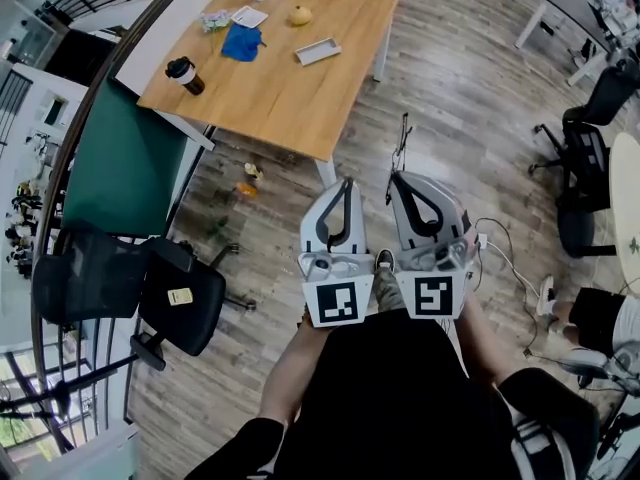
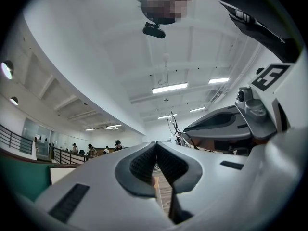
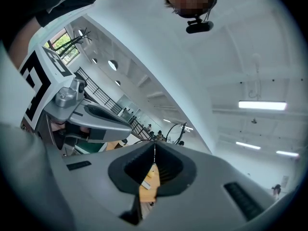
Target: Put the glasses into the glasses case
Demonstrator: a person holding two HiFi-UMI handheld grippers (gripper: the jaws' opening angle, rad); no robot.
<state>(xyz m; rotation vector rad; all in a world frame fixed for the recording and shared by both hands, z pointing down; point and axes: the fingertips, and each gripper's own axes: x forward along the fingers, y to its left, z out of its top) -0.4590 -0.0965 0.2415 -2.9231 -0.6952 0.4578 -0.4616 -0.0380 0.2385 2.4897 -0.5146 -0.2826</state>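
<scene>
The hall is bright and evenly lit. Long ceiling strip lights (image 2: 169, 87) burn white overhead, blown out to plain bars with no detail, and daylight comes through a window (image 3: 62, 44) high at one side. On the wooden floor (image 1: 450, 98) shadows are soft and faint; only beneath the surface (image 1: 290, 98) does a clearer shade fall. Every view bulges like a fisheye: the railing (image 1: 70, 168) bows into an arc, and both gripper views fade to black at the corners. The left claw (image 2: 155, 144) and right claw (image 3: 154, 147) sit so near the lens that their pale shells look slightly soft.
</scene>
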